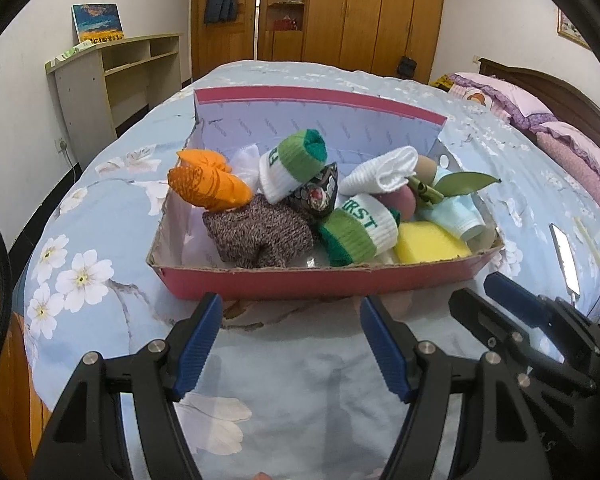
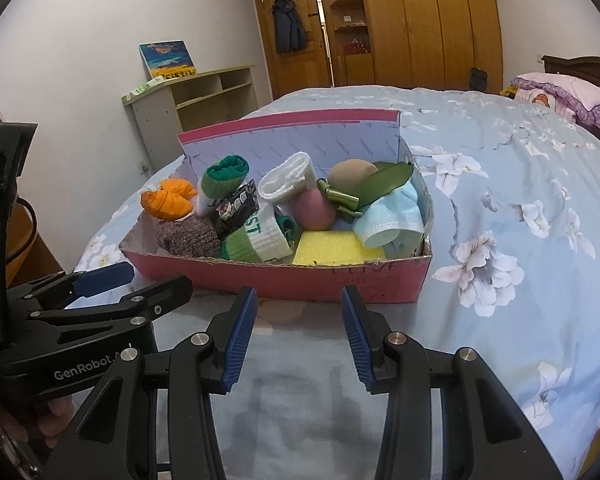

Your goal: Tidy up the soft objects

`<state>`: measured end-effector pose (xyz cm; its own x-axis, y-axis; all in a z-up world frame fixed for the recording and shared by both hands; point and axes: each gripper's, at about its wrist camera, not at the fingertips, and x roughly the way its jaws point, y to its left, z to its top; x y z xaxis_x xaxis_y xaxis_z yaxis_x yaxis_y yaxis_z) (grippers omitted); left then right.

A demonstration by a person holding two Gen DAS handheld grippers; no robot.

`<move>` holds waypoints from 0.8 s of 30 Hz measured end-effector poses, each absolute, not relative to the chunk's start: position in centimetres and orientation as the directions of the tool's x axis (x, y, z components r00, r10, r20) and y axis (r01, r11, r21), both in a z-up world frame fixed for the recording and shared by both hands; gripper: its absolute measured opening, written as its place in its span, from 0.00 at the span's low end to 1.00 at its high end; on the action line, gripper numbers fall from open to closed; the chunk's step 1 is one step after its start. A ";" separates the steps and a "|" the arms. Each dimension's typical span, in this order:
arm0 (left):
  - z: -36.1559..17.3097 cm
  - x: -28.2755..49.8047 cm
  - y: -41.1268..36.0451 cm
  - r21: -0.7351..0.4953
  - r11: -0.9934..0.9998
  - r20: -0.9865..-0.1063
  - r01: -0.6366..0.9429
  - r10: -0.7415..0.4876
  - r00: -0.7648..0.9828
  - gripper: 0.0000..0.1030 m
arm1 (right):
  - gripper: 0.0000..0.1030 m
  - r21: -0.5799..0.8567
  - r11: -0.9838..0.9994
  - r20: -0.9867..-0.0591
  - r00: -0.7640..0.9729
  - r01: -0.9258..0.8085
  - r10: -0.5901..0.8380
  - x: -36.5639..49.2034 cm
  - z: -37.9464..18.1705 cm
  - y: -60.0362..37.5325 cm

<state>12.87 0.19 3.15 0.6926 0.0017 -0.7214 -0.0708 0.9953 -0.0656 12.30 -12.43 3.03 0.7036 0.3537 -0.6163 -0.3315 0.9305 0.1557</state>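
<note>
A red cardboard box [image 1: 300,282] [image 2: 284,280] sits on the bed, full of soft things: an orange plush [image 1: 204,184] [image 2: 168,200], a brown knitted piece [image 1: 260,236] [image 2: 188,234], green-and-white rolled socks [image 1: 296,164] [image 2: 256,242], a white sock [image 1: 384,172] [image 2: 288,178], a yellow sponge [image 1: 432,242] [image 2: 332,248], a light blue mask [image 1: 456,216] [image 2: 392,216] and a pink ball [image 2: 314,210]. My left gripper [image 1: 290,312] is open and empty just before the box's near wall. My right gripper [image 2: 298,304] is open and empty there too, to the right of the left one.
The bed has a blue flowered cover [image 2: 500,200]. Pink pillows [image 1: 512,100] lie at the headboard on the right. A phone [image 1: 564,258] lies on the cover right of the box. A pale shelf unit [image 1: 112,76] stands by the left wall, wooden wardrobes [image 2: 420,20] behind.
</note>
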 end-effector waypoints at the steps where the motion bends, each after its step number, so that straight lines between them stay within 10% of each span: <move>1: 3.1 12.9 0.2 -0.066 0.995 -0.722 -0.071 0.001 0.691 0.73 | 0.43 0.156 0.931 -0.617 0.703 -0.331 0.353 12.3 3.0 -12.4; 24: 2.7 12.9 0.1 -0.056 0.996 -0.732 -0.071 0.008 0.682 0.73 | 0.43 0.160 0.931 -0.622 0.699 -0.328 0.353 12.3 2.9 -12.3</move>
